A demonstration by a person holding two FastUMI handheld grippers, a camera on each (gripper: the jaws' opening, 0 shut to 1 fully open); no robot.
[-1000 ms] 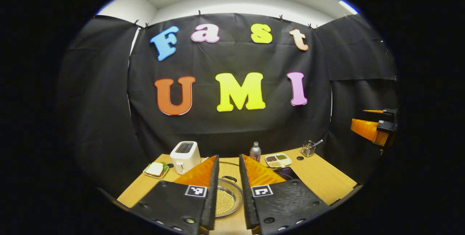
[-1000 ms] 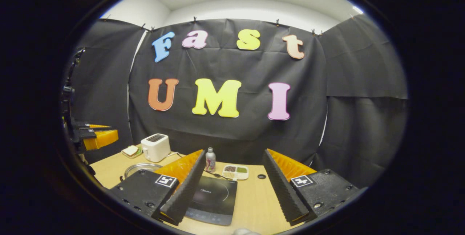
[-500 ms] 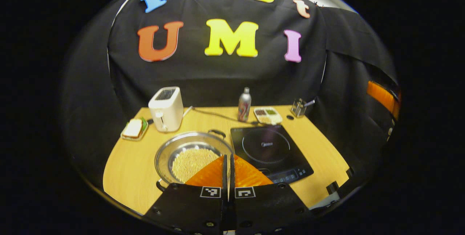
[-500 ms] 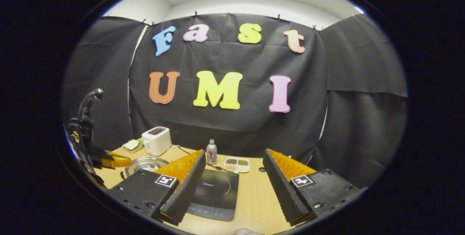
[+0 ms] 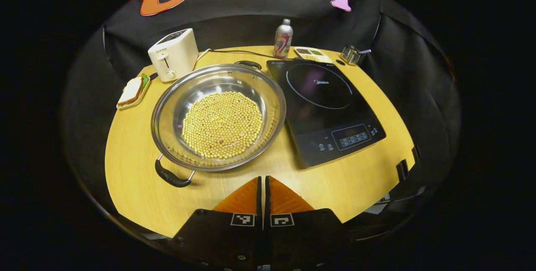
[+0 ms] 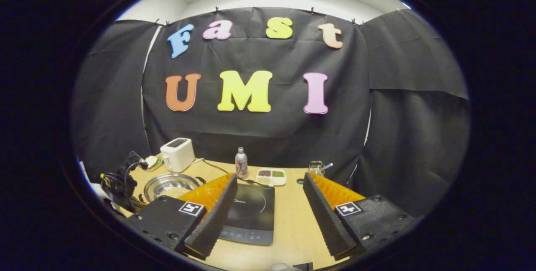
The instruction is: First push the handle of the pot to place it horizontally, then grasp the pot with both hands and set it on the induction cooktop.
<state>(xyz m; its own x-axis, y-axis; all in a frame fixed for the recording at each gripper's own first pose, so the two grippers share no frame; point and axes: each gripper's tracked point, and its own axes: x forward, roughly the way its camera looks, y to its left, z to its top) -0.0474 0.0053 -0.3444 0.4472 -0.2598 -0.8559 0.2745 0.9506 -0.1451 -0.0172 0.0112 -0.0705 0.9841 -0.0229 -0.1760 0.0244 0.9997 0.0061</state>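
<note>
Steel pot (image 5: 217, 116) of beans, handles diagonal; left gripper (image 5: 262, 181) closed, right gripper (image 6: 268, 187) wide

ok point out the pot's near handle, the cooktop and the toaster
near handle (image 5: 171, 176), left gripper view, middle of its black grip
cooktop (image 5: 320, 84), left gripper view, centre of its ring
toaster (image 5: 178, 53), left gripper view, its front face

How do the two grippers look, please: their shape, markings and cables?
Each gripper has two wedge-shaped fingers on flat black plates with screws. Square black-and-white markers sit on the plates of the left gripper and right gripper. In the right gripper view, black cables loop on the left gripper.
</note>
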